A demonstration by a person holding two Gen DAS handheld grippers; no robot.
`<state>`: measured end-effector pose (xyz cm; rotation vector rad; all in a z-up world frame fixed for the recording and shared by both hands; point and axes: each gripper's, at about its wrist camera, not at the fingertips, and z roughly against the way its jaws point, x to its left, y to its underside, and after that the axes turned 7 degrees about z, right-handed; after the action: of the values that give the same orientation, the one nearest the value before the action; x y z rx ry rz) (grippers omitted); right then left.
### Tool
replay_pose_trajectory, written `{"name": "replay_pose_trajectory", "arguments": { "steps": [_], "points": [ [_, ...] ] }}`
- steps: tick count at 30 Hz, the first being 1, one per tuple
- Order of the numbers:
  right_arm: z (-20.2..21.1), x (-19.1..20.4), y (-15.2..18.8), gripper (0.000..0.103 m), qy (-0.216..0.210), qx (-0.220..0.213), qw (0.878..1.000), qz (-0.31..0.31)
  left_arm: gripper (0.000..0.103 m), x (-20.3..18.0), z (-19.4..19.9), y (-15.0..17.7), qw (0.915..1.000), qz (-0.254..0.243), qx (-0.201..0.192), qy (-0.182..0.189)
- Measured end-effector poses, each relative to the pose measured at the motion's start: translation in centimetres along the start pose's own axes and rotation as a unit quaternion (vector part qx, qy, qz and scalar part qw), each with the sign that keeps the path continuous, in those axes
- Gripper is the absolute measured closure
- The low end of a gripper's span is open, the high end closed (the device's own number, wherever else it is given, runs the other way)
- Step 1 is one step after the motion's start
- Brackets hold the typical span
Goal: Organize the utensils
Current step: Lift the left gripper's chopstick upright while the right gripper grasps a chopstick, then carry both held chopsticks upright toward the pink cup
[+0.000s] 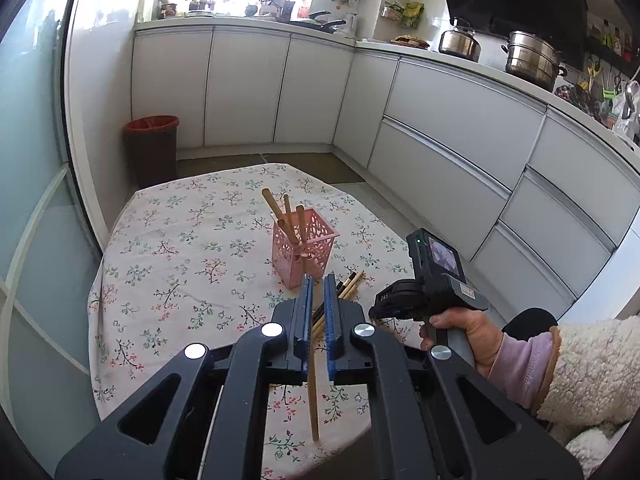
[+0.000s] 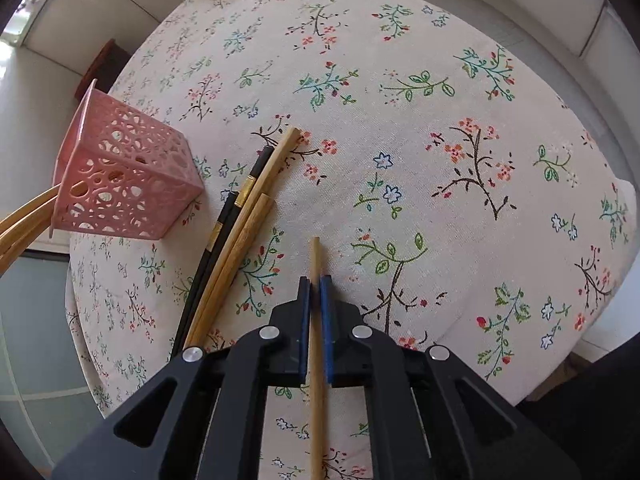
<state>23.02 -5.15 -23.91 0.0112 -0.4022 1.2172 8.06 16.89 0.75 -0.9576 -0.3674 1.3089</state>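
Observation:
A pink perforated holder (image 1: pixel 303 251) stands on the floral tablecloth with three wooden chopsticks in it; it also shows in the right wrist view (image 2: pixel 120 176). A small pile of wooden and black chopsticks (image 2: pixel 236 232) lies beside it, also seen in the left wrist view (image 1: pixel 348 286). My left gripper (image 1: pixel 319 284) hovers just short of the holder with a wooden chopstick (image 1: pixel 313 400) hanging by its left pad; the jaws stand slightly apart. My right gripper (image 2: pixel 315 284) is shut on a wooden chopstick (image 2: pixel 316 256) above the cloth. The right gripper's body (image 1: pixel 436 280) shows in the left wrist view.
The round table (image 2: pixel 440 80) has a floral cloth. A red-lined bin (image 1: pixel 152 148) stands on the floor behind it. White kitchen cabinets (image 1: pixel 460 120) run along the back and right, with pots (image 1: pixel 532 58) on the counter.

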Motion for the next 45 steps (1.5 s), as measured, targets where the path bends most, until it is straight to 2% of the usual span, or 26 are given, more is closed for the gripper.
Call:
{"name": "replay_pose_trajectory", "arguments": {
  "steps": [2,6,8,10,12,13,14,15,16,17,18,19,21,24,27,30,33,36,39,40,41,42,45],
  "points": [
    [1.2,-0.3,0.6,0.098,-0.029,-0.023,0.999,0.013,0.099,0.0,0.4,-0.1,1.0,0.002,-0.004,-0.002],
    [4.6,-0.1,0.6,0.098,-0.033,-0.064,0.995,0.065,0.099,-0.3,0.8,-0.6,1.0,0.001,-0.005,-0.004],
    [5.5,-0.7,0.8,0.098,-0.024,-0.061,0.995,0.075,0.099,-0.1,-0.1,-0.5,0.9997,0.008,0.013,-0.017],
    [6.0,-1.7,0.8,0.098,-0.011,-0.06,0.994,0.086,0.098,1.1,-2.0,-0.2,0.9976,0.037,0.054,-0.025],
    [6.3,-2.5,0.8,0.098,0.006,-0.062,0.994,0.095,0.098,3.5,-4.8,0.0,0.9894,0.097,0.104,-0.028],
    [6.4,-2.9,0.2,0.098,0.012,-0.066,0.993,0.097,0.092,5.0,-6.3,0.2,0.9828,0.133,0.125,-0.029],
    [6.3,-3.3,-0.2,0.098,0.015,-0.07,0.993,0.097,0.081,7.0,-8.2,0.4,0.9718,0.177,0.153,-0.03],
    [6.5,-3.9,-0.2,0.098,0.015,-0.072,0.993,0.096,0.077,8.6,-10.3,0.7,0.9607,0.209,0.18,-0.027],
    [6.4,-4.2,-0.5,0.098,0.015,-0.07,0.993,0.093,0.075,9.9,-11.9,1.0,0.9531,0.228,0.197,-0.032],
    [6.2,-4.4,-0.8,0.098,0.016,-0.067,0.993,0.092,0.075,10.9,-13.8,1.2,0.946,0.234,0.217,-0.054],
    [5.9,-4.5,-1.2,0.098,0.018,-0.063,0.994,0.092,0.075,11.3,-15.4,1.2,0.9422,0.232,0.232,-0.068],
    [5.7,-4.5,-1.3,0.098,0.019,-0.062,0.993,0.093,0.075,11.6,-16.7,1.2,0.9407,0.234,0.237,-0.062],
    [5.3,-4.8,-1.7,0.098,0.021,-0.06,0.994,0.093,0.074,11.8,-18.6,1.2,0.9391,0.239,0.241,-0.054],
    [4.5,-5.4,-2.0,0.097,0.015,-0.054,0.994,0.089,0.069,11.4,-20.4,1.5,0.9427,0.233,0.232,-0.059],
    [3.7,-6.3,-2.2,0.097,0.009,-0.044,0.996,0.081,0.067,10.5,-21.1,2.8,0.9451,0.204,0.235,-0.099],
    [3.4,-7.0,-2.3,0.097,0.001,-0.042,0.996,0.075,0.067,10.7,-20.5,4.0,0.9395,0.216,0.24,-0.115],
    [3.0,-7.2,-2.2,0.097,-0.004,-0.038,0.996,0.075,0.067,10.7,-20.5,3.5,0.9416,0.199,0.235,-0.136],
    [2.6,-7.4,-2.1,0.097,-0.006,-0.033,0.997,0.071,0.067,10.5,-21.9,2.7,0.9406,0.207,0.24,-0.122],
    [2.9,-7.1,-2.3,0.097,-0.014,-0.04,0.996,0.078,0.068,9.9,-23.7,3.0,0.9345,0.206,0.254,-0.139],
    [3.1,-6.9,-2.4,0.097,-0.015,-0.043,0.996,0.079,0.078,9.6,-23.8,3.0,0.9359,0.195,0.247,-0.158],
    [3.2,-6.8,-2.5,0.097,-0.016,-0.044,0.996,0.08,0.096,9.6,-23.8,3.1,0.9319,0.182,0.249,-0.191],
    [3.1,-6.7,-2.7,0.097,-0.015,-0.04,0.996,0.082,0.095,10.0,-23.6,3.2,0.9292,0.188,0.248,-0.199],
    [2.3,-6.2,-2.9,0.097,-0.008,-0.021,0.996,0.089,0.095,12.6,-22.1,3.5,0.9215,0.232,0.253,-0.182]
  ]
}}
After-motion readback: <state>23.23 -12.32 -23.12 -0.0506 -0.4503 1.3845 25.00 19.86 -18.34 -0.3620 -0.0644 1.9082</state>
